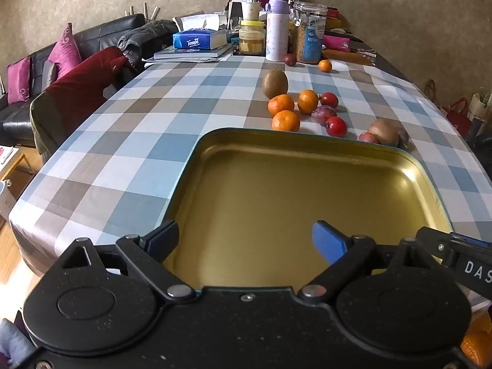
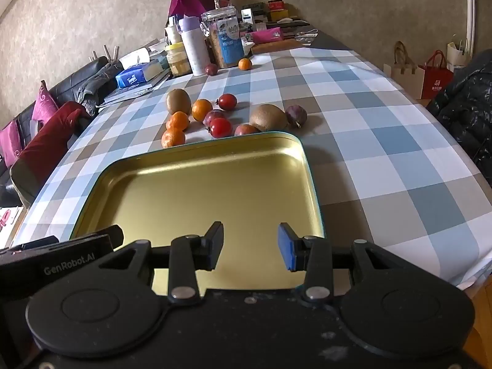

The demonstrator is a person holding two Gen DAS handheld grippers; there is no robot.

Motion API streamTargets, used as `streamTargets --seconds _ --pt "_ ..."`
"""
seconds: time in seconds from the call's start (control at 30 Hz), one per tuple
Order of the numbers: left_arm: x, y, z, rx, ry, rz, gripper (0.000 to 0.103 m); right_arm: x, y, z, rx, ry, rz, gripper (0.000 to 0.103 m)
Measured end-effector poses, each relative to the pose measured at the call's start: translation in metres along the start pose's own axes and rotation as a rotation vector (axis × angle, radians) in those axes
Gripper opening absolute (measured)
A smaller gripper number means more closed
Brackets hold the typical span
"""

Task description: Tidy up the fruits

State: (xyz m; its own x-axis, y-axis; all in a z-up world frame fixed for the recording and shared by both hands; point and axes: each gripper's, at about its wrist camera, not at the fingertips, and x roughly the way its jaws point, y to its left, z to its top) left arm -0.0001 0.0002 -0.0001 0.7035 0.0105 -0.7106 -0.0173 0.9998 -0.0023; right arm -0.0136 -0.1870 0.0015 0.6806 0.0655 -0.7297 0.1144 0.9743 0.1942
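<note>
A long surface (image 2: 384, 141) under a blue, grey and white checked cloth fills the room's middle, with a black sofa (image 1: 92, 37) and magenta cushions (image 1: 63, 50) off the tray's far left side and paper shopping bags (image 2: 430, 70) on the floor beyond its right.

The gold metal tray (image 2: 200, 184) lies at the near end of the surface, shallow, with a teal rim, and nothing in it. Both grippers hang over its near edge: the left gripper (image 1: 246, 240) with its jaws wide apart, the right gripper (image 2: 250, 246) with its jaws apart by a narrower gap, neither holding anything.

Just past the tray's far rim lies the loose fruit: two kiwis (image 2: 267, 117), three mandarins (image 2: 173, 138) in a cluster, red tomato-like fruits (image 2: 220, 127) and dark plums (image 2: 296, 115). A plum (image 2: 246, 129) sits right against the far rim. Well beyond the tray, one small mandarin (image 2: 245, 63) and one plum (image 2: 211, 69) rest at the foot of a clutter of jars (image 2: 224, 40), a white bottle (image 2: 193, 52), a tissue pack (image 2: 135, 77) and books.
</note>
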Motion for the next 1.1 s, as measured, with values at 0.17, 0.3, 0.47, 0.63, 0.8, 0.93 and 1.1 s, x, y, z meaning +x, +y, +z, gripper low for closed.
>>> streamTargets --seconds 0.17,0.3,0.47,0.63,0.8,0.93,1.1 --pt "0.002 -0.003 -0.001 0.006 0.007 0.014 0.093 0.000 0.000 0.000 0.000 0.006 -0.004 0.042" --pt "0.005 -0.011 -0.005 0.014 0.015 0.022 0.093 0.002 -0.002 -0.004 -0.001 0.015 -0.003 0.042" --pt "0.008 -0.004 -0.004 0.014 0.035 -0.003 0.093 0.006 0.000 -0.010 -0.008 0.043 -0.010 0.042" --pt "0.010 -0.004 -0.005 0.024 0.048 -0.006 0.093 0.011 0.005 -0.002 -0.016 0.096 -0.027 0.042" --pt "0.012 -0.007 -0.005 0.035 0.064 -0.004 0.094 0.015 0.007 0.000 -0.023 0.143 -0.033 0.042" --pt "0.014 -0.008 -0.006 0.038 0.072 -0.006 0.094 0.018 0.010 0.003 -0.048 0.164 -0.063 0.042" --pt "0.014 -0.008 -0.006 0.040 0.072 -0.004 0.094 0.021 0.012 0.003 -0.065 0.182 -0.079 0.042"
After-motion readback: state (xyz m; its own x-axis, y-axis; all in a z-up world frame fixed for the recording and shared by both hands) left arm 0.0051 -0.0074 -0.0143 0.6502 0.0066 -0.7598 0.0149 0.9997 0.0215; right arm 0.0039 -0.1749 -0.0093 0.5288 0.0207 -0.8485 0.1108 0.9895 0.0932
